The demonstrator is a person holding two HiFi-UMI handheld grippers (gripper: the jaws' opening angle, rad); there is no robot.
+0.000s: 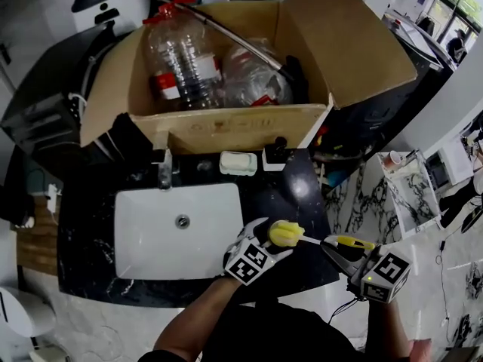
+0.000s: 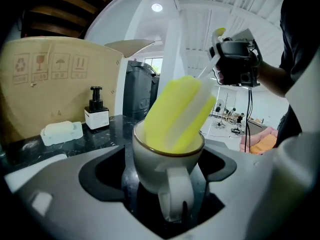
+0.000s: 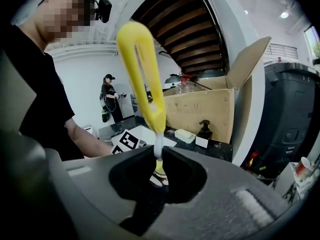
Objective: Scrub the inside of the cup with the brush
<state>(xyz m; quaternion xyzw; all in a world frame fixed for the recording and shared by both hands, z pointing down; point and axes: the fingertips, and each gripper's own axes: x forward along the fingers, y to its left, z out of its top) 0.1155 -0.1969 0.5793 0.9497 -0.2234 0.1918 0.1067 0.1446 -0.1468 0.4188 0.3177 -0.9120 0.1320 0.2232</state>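
A white cup with a thin dark rim stands on the black countertop right of the sink, its handle toward the left gripper view's camera. My left gripper is around it, open, with dark gaps on both sides of the cup. The yellow sponge head of the brush is pushed down into the cup, and it hides the cup in the head view, where the brush head lies just ahead of the left gripper. My right gripper is shut on the brush's yellow handle.
A white sink with a faucet lies left of the cup. Behind it an open cardboard box holds plastic bottles. A soap dish and a pump bottle sit at the counter's back edge.
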